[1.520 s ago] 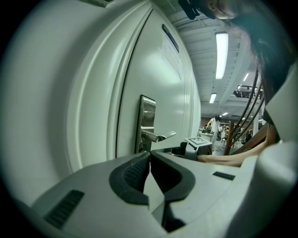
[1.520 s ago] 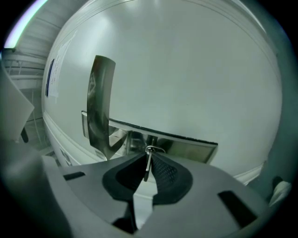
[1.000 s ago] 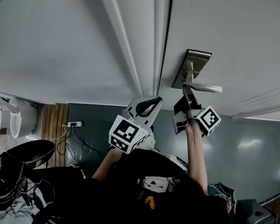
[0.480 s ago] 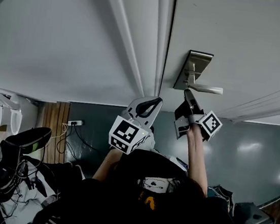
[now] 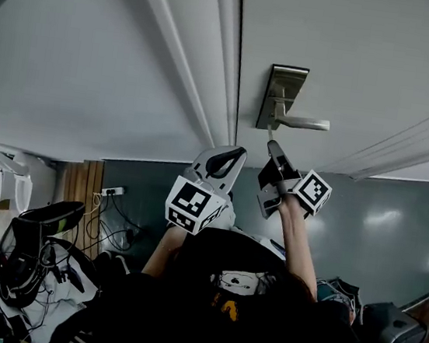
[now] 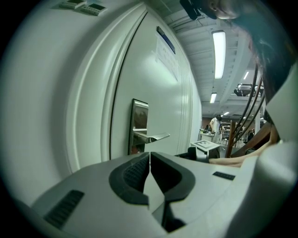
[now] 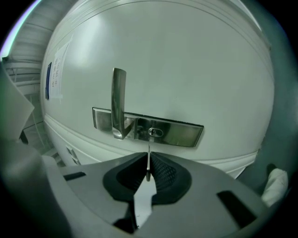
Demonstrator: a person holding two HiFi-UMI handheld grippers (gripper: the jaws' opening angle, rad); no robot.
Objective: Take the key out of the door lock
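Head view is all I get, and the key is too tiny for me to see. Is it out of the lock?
Observer: The right gripper view shows the right gripper with its jaws shut on the key, a thin blade seen edge-on.
Operator: Is it stuck in the hole?
Observer: It looks out. The tip stops just short of the keyhole in the lock plate and points at it.
Operator: What's the other gripper holding?
Observer: Nothing. In the left gripper view, the left gripper has its jaws shut together with nothing between them.
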